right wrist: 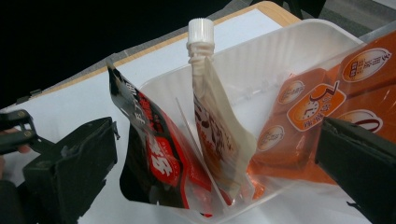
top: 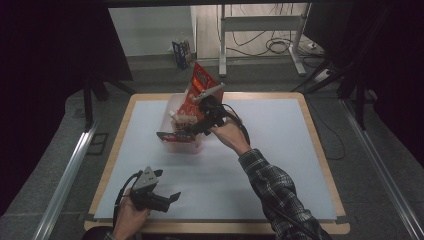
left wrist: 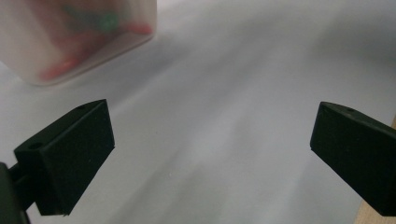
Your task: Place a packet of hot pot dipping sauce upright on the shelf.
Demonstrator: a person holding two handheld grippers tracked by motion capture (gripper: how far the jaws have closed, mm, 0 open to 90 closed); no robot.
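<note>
Right gripper (top: pixel 186 131) parked at the translucent white plastic bin (right wrist: pixel 261 60) near the far-left middle of the white-topped counter (top: pixel 280 165), fingers spread wide, nothing clamped. In the right gripper view, fingers straddle the bin's near rim: one outside by the black-and-red foil snack bag (right wrist: pixel 154 158), the other by the orange clear-wrapped snack pack (right wrist: pixel 317 107). Between them, the beige spouted pouch with white screw cap (right wrist: pixel 210 116) stands upright, cap up, propped by its neighbours. Upright packing probably deliberate: contents stay side by side, tops free to grab. Orange pack leans on the bin's side wall and sticks up above the rim, clearly visible in the high view (top: pixel 202 82). Gap between the fingers looks set for one pouch edge, or just opened off one; cannot tell which. Left gripper (top: pixel 170 199) low at the near-left counter edge, well apart from the bin, fingers also wide and empty, likely idle and out of the working arm's way. Left gripper view: bare counter between the fingers, bin blurred at upper left (left wrist: pixel 79 42). Risk judged: nudging the bin wall could tip the upright pouch.
</note>
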